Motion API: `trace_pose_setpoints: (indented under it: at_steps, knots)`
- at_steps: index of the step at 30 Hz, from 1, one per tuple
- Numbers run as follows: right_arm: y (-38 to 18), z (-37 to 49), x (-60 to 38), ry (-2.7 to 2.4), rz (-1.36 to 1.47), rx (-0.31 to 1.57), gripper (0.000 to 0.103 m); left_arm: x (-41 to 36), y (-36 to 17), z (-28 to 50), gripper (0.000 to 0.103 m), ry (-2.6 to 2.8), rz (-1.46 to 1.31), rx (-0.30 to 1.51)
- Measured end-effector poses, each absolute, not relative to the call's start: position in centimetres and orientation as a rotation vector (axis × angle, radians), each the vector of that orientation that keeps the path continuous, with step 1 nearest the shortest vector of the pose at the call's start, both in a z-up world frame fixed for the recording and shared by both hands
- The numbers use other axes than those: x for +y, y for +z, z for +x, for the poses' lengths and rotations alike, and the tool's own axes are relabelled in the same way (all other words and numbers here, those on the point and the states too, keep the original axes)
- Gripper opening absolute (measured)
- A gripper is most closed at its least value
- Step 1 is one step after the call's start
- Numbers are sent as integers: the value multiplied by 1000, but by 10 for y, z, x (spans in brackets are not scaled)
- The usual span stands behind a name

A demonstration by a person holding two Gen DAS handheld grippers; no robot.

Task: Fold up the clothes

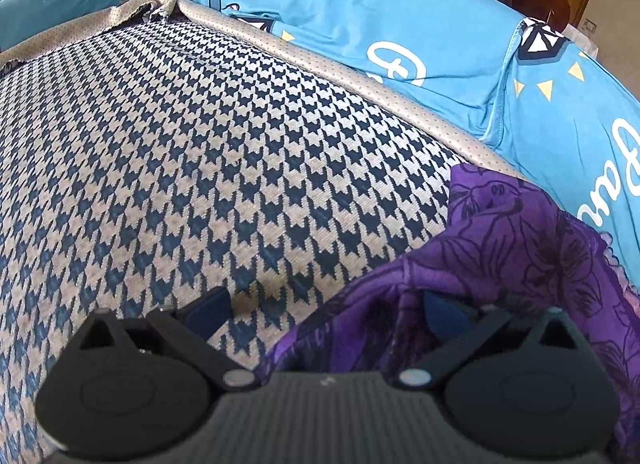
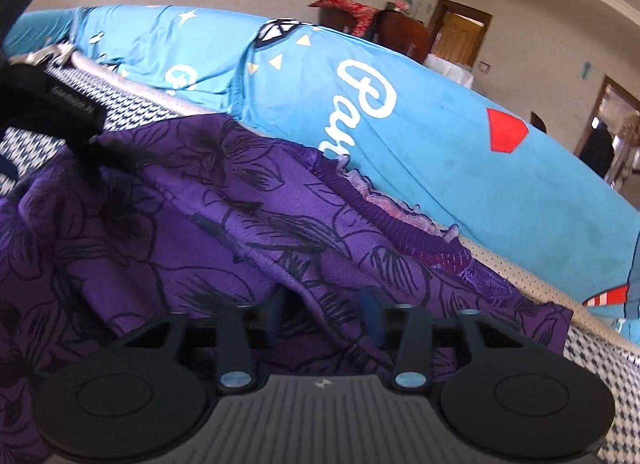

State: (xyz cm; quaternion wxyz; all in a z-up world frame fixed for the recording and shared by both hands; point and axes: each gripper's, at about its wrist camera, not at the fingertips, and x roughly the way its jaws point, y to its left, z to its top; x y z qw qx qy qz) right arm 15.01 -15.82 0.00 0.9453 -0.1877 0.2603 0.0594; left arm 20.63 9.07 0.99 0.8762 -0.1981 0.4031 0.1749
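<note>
The left gripper (image 1: pixel 324 310) hovered low over the houndstooth cushion (image 1: pixel 192 168), its fingers (image 1: pixel 208 304) spread wide apart and empty. The left finger sat over bare blue-and-cream weave; the right finger was half buried under the edge of the purple floral garment (image 1: pixel 508 248), which lay heaped to the right of and beyond that finger. That spread stance, straddling the cloth's border, suggested the gripper was lining up to take the hem rather than already holding it.

Further right, the right gripper (image 2: pixel 324 314) was pushed into the same purple floral garment (image 2: pixel 208 224). Its fingers (image 2: pixel 370 314) stood partway apart with a raised ridge of fabric running up between them. Whether the pads actually pinched that ridge could not be told. Ahead of the fingers lay the ruffled waistband (image 2: pixel 380 216), close against the blue printed cover (image 2: pixel 420 136) draped over the sofa back, so the garment was bunched toward the rear of the seat. Judging from the creases, no fold had yet been formed; both grippers likely needed corners first to lift and spread the cloth flat.
</note>
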Motion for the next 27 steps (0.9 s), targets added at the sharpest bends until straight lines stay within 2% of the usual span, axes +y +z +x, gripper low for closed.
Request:
trace_pose_setpoints:
  at_steps: [1,4,13,19,22,27]
  knots:
    - [3,151,-160,114,-363,531,13,92,10,206,103,365,-425,848]
    - [12,148,-163,105,-337,514,11,95,11,204,103,364,-445,856]
    - [41,123,-171,163,-375,464,9,103,15,198,103,353,-514,878]
    - [15,122,-172,274,-457,614,9,109,19,184,103,357,-553,921]
    - [11,122,-176,312,-439,657,13,108,25,178,103,357,-540,902]
    - [25,121,-193,366,-286,696,27,99,41,172,103,387,-466,825]
